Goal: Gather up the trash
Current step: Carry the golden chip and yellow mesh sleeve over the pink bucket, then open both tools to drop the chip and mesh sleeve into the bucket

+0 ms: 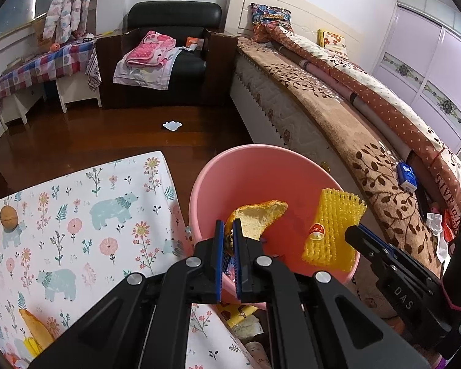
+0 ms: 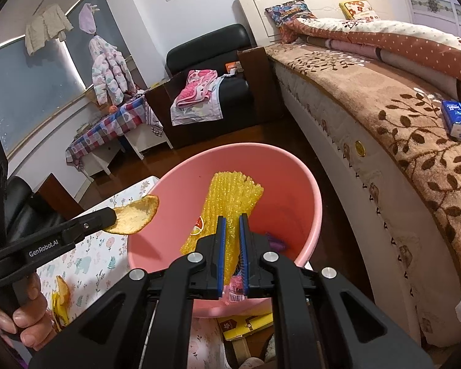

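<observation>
My left gripper is shut on a piece of orange peel and holds it over the pink bin; it also shows in the right wrist view with the peel at the bin's left rim. My right gripper is shut on a yellow foam fruit net with a red sticker, held over the pink bin. In the left wrist view the net hangs from the right gripper at the bin's right side.
A floral-cloth table at left holds two walnuts and more peel. A bed runs along the right with a blue tissue pack. A white scrap lies on the wooden floor. A black armchair stands behind.
</observation>
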`<state>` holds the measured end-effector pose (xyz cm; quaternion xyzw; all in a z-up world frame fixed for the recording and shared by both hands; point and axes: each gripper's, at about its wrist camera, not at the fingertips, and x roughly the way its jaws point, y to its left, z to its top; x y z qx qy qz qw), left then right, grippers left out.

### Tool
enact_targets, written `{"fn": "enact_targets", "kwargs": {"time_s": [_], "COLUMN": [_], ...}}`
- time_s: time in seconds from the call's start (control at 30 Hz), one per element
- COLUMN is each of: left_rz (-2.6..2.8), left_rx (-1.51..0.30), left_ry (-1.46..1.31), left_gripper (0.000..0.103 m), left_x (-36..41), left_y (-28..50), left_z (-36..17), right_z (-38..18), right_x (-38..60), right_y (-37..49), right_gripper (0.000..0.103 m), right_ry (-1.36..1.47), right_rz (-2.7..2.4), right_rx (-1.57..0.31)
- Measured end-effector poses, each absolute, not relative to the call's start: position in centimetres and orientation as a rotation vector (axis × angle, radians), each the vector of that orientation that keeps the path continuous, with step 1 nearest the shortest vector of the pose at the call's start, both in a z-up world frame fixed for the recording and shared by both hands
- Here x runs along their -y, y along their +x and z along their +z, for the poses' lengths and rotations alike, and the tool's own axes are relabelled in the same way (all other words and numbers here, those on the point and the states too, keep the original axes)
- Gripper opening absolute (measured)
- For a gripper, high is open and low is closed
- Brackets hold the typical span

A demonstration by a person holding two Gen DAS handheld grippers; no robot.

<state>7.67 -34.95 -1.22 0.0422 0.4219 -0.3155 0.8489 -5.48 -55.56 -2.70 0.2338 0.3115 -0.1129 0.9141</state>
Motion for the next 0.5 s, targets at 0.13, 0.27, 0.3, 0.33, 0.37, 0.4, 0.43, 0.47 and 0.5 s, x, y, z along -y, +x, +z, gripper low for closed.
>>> {"fn": "enact_targets", "kwargs": {"time_s": [0.13,0.27,0.3,0.33,0.37,0.4,0.43,0.47,0.5], "left_rz": [-0.676,-0.703,-0.710,-0.715,-0.720,-0.725,-0.730,-0.731,-0.729], "left_rx": [-0.891,-0.890,-0.886,-0.881,-0.875,-0.868,-0.862,-0.860,-0.856], "left_ry": [0.092,0.083,0.083,0.082,0.080,0.078,0.077,0.077,0.076], "left_gripper": [0.005,0.015,0.018,0.028,0.034,0.034,0.034,0.034,0.035], "left_x": [35.14,35.42,35.46,35.46,35.39,35.31,35.19,35.17,35.02], "left_y": [7.63,7.47,7.42,7.35,7.26,7.17,7.12,7.08,7.06], "left_z": [-1.42,-1.48,-1.43,-1.36,-1.25,-1.11,-0.97,-0.86,-0.73], "right_z": [-2.82,-3.20,-3.36,-3.48,-3.57,-3.69,-3.70,-3.72,-3.73], "right_x": [55.47,55.69,55.93,56.06,56.13,56.12,56.11,56.06,55.98], "right_y": [-5.21,-4.79,-4.70,-4.69,-4.69,-4.77,-4.78,-4.81,-4.86], "right_gripper": [0.009,0.009,0.010,0.013,0.015,0.020,0.024,0.025,0.026], "right_ry": [0.485,0.510,0.524,0.531,0.537,0.536,0.533,0.530,0.528], "right_rz": [-0.238,-0.239,-0.237,-0.236,-0.235,-0.237,-0.240,-0.240,-0.240], "right_rx": [-0.649,-0.668,-0.670,-0.672,-0.673,-0.672,-0.672,-0.672,-0.672]}}
